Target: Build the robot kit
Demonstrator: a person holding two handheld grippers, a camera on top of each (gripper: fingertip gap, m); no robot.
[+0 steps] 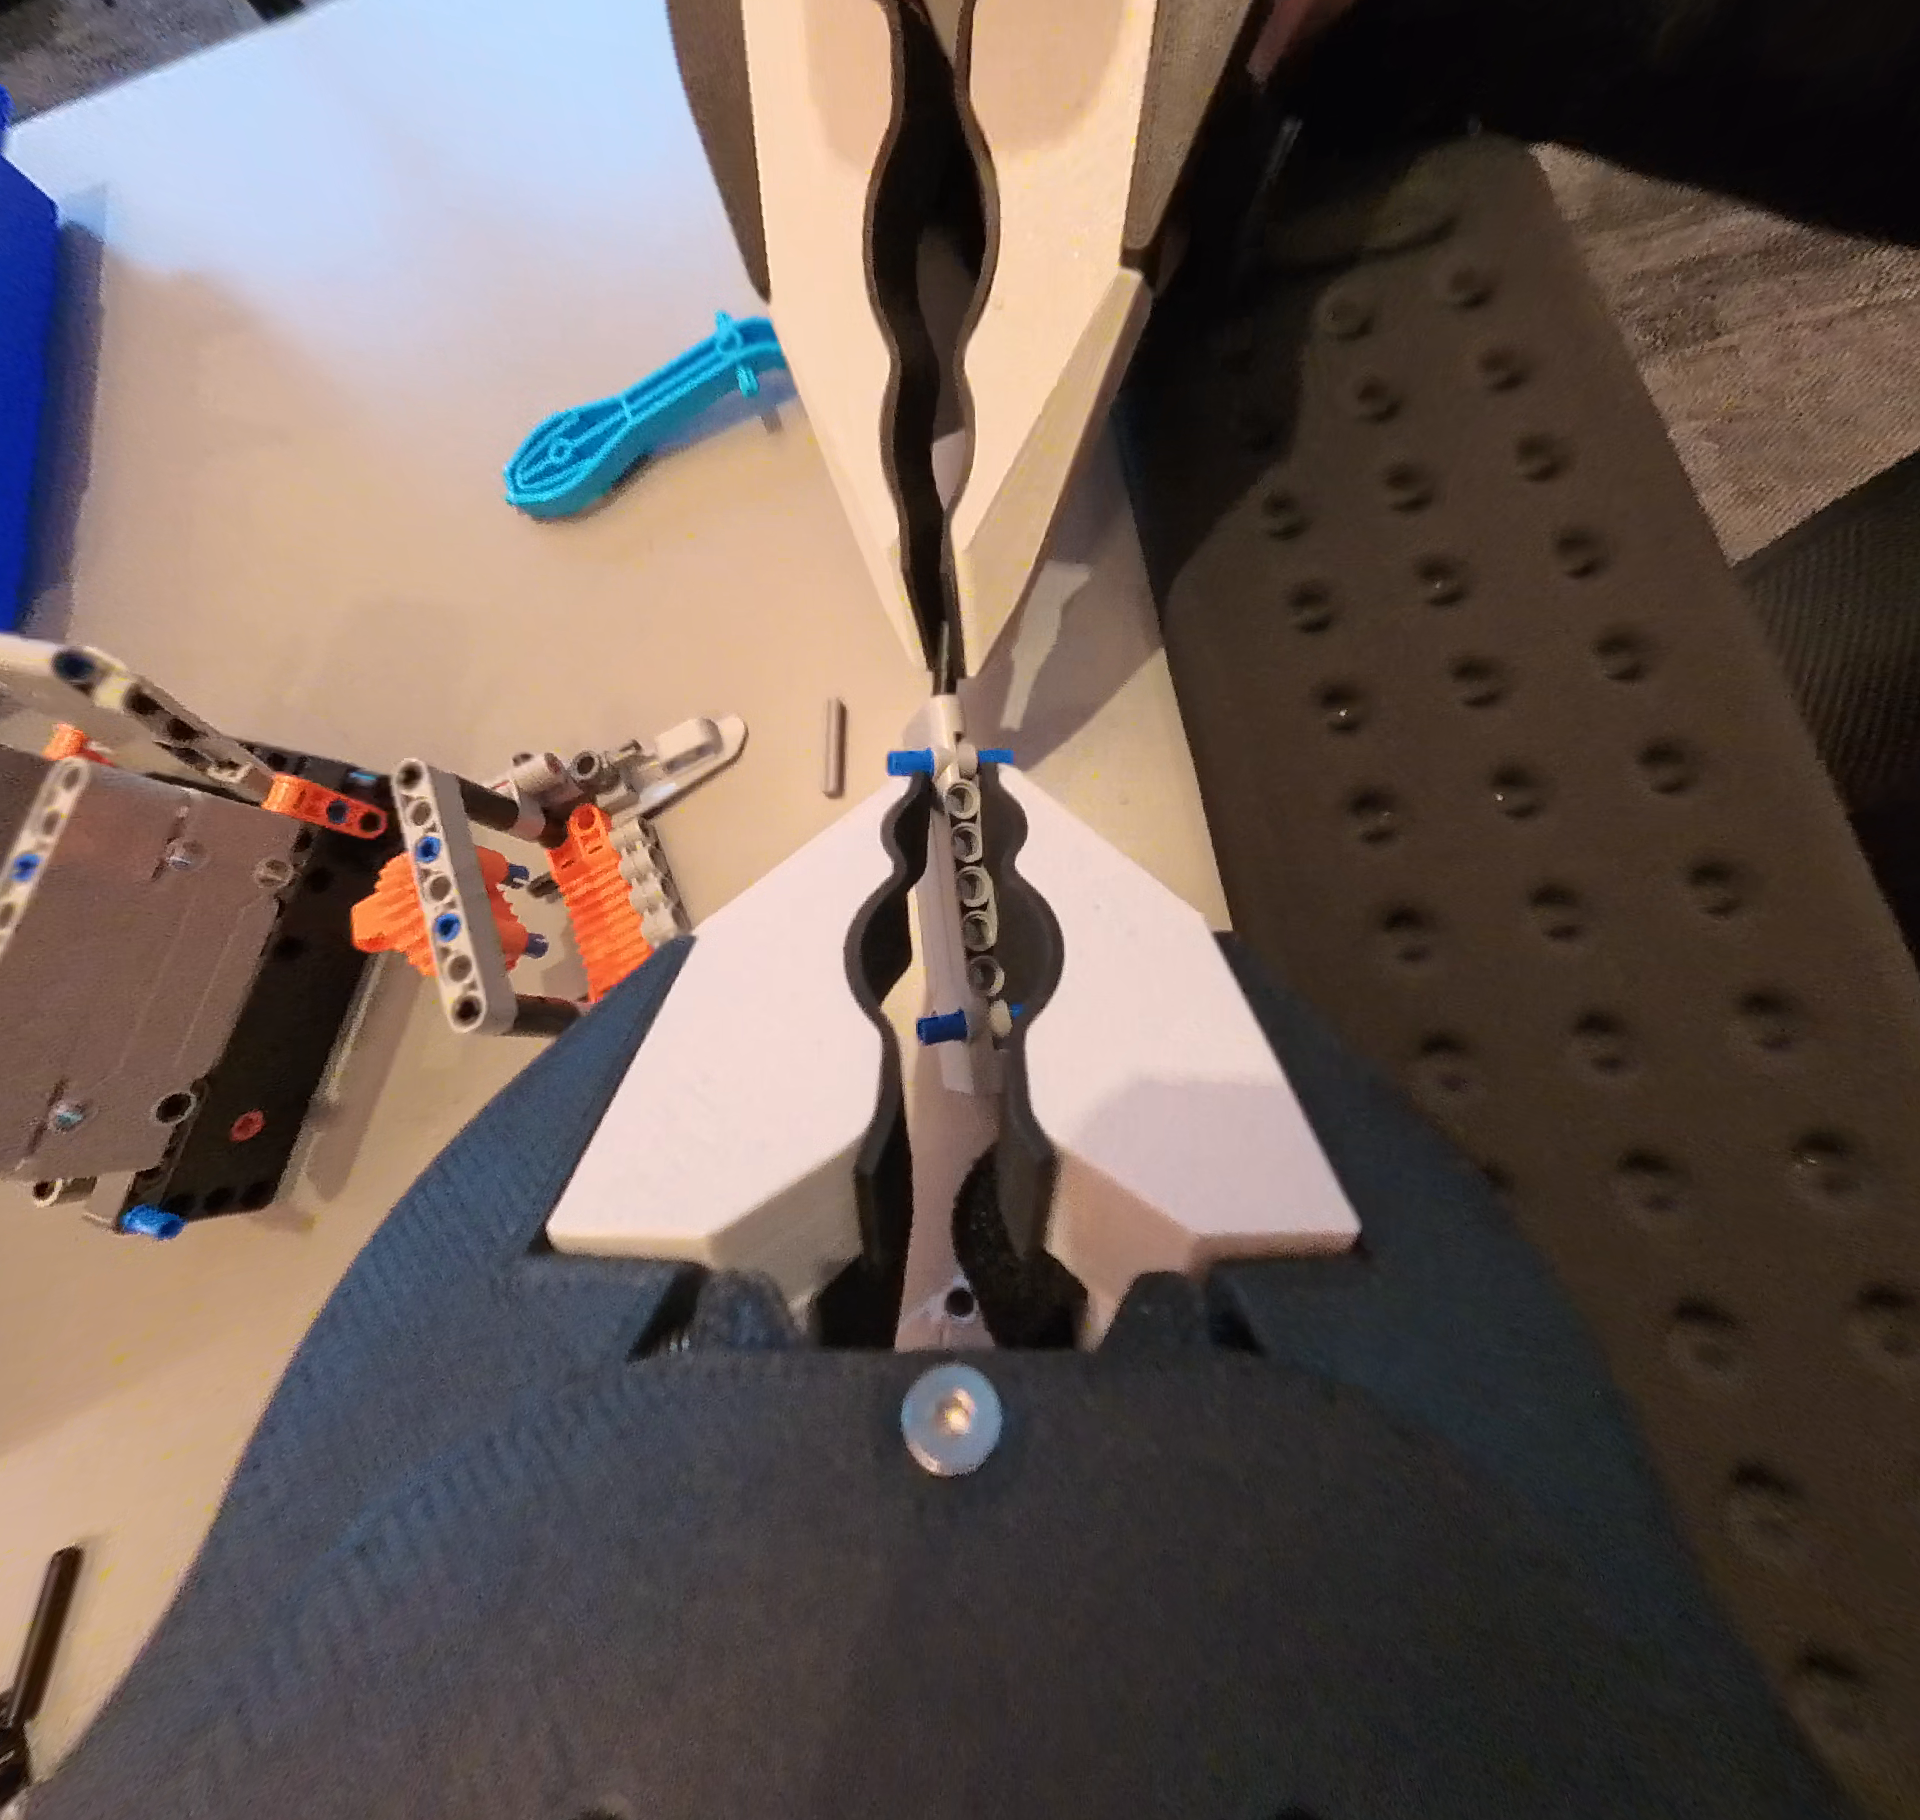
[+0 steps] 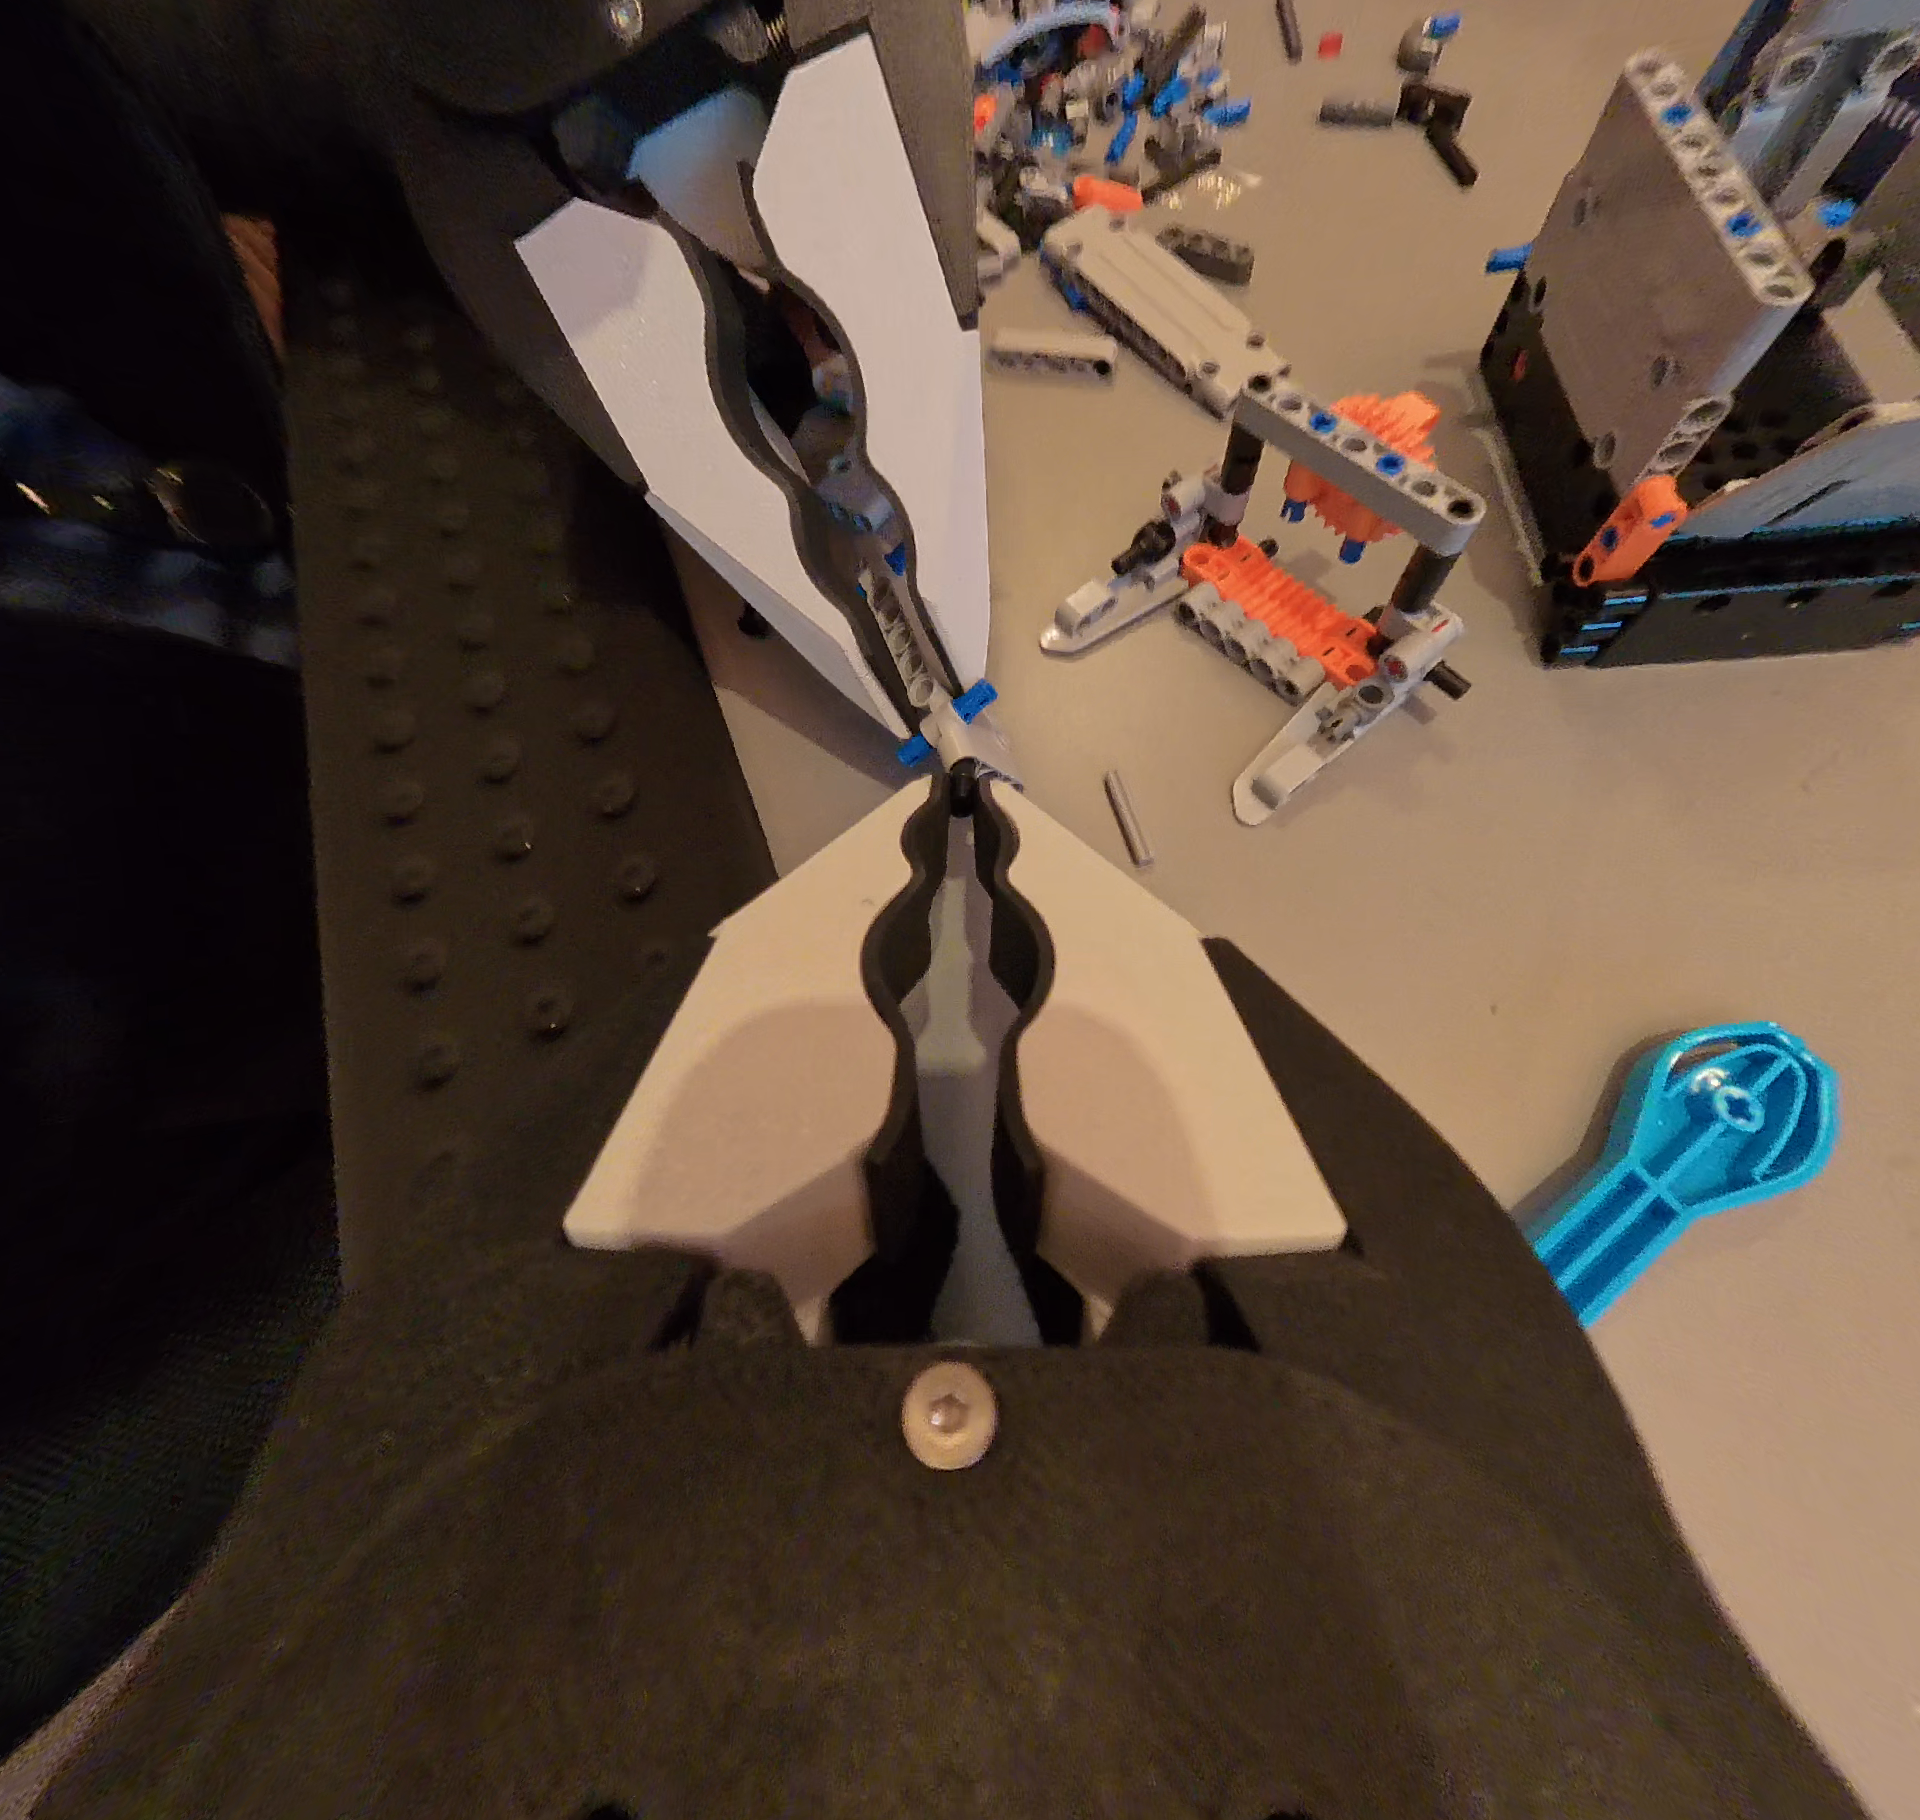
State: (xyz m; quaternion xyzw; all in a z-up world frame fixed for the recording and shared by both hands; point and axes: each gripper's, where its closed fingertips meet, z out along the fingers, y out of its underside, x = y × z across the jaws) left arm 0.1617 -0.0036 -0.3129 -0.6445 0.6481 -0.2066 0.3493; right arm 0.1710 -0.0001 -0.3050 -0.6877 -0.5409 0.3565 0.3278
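left claw (image 1: 951,783) pinching grey perforated plastic beam with blue pins (image 1: 966,877) above table (image 1: 312,316) edge | right claw (image 2: 961,799) pressed onto small black pin (image 2: 963,791) at beam's tip — pin looks partly seated | orange-and-grey subassembly (image 2: 1320,565) apart, unjoined

Grey box model (image 1: 135,949) cut off at 9 o'clock edge. Blue bin (image 1: 26,388) mostly out of frame. Parts pile (image 2: 1101,87) at 12 o'clock blurred, pieces indistinguishable. Beam's (image 1: 971,897) lower end hidden between left fingers.
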